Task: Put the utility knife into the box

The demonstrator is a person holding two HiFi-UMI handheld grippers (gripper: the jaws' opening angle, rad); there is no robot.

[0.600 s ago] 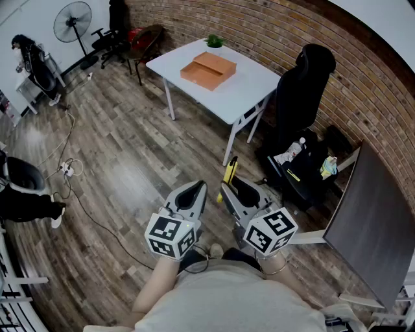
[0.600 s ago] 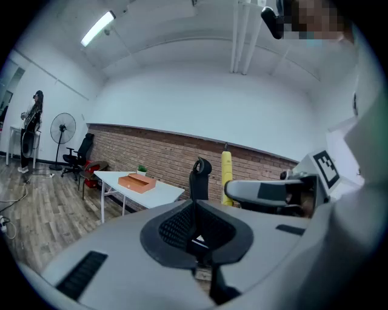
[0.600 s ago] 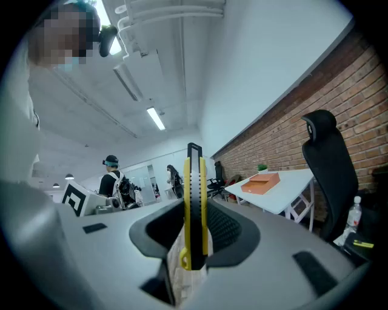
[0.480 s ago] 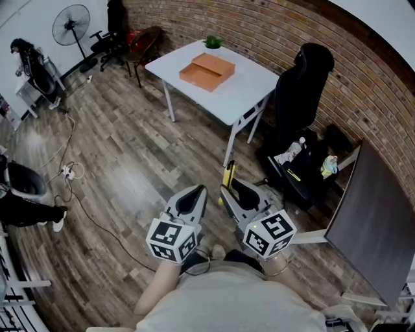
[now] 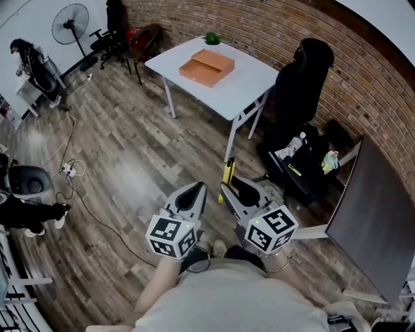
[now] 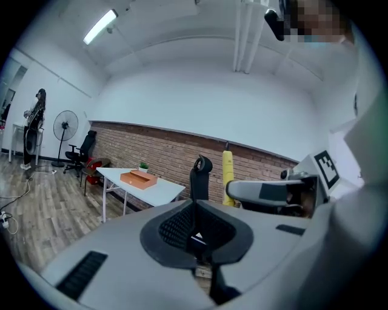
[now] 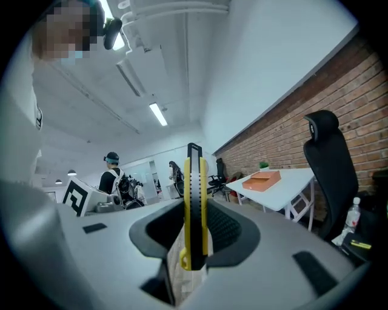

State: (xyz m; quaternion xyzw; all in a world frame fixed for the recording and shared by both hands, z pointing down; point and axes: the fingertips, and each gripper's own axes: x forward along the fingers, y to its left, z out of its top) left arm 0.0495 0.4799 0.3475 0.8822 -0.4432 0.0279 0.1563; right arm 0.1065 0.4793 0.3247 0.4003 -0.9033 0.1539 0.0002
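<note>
Utility knife (image 7: 194, 200) upright in right claw (image 5: 231, 193)

A white counter (image 5: 249, 87) stands by the brick wall (image 5: 272, 26), with a small green potted plant (image 5: 213, 38) at its far edge. A black office chair (image 5: 301, 84) is just beside it on the right. A standing fan (image 5: 71, 16) is at the far left of the wood floor (image 5: 130, 149), where a cable (image 5: 81, 198) trails from a power strip (image 5: 67, 170). A dark board (image 5: 373, 233) shows at the right edge
</note>
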